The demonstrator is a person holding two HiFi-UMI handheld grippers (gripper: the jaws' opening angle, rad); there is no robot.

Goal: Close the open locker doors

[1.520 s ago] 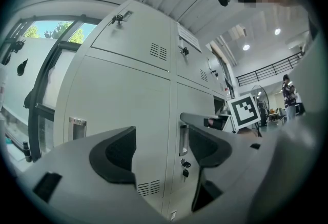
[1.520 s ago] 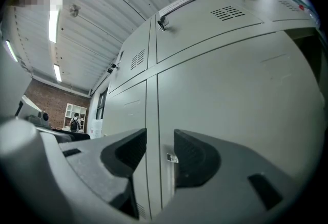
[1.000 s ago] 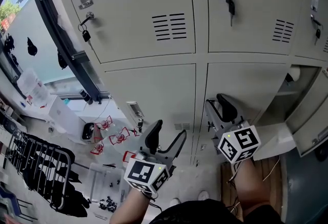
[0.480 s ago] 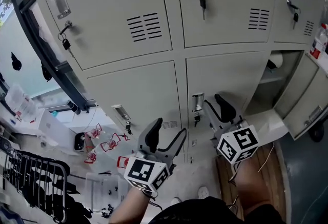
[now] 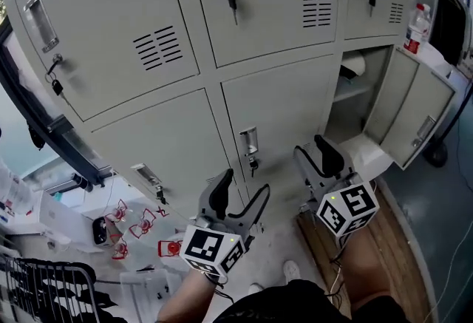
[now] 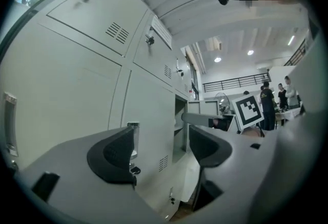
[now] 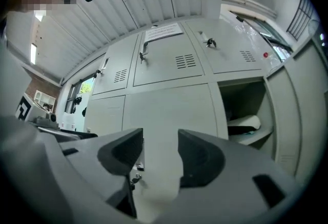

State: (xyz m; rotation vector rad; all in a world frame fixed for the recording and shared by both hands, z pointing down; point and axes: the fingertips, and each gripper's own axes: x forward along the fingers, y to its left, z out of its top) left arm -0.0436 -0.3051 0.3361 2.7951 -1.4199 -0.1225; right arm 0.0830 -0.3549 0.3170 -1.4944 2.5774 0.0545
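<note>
Right gripper point(image 5: 314, 154) had just been spreading its jaws, nothing between them, well apart from the open locker door point(image 5: 411, 109); a hard shove, I judged, could bounce it back open.

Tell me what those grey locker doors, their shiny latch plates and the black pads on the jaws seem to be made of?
Locker doors: probably sheet steel with matte pale-grey paint; the punched vent slots and the thin folded edge of the open door suggest it.
Latch plate: bright and reflective, likely plated metal.
Pads: dull black, moulded; rubber or soft plastic, hard to say which.
</note>
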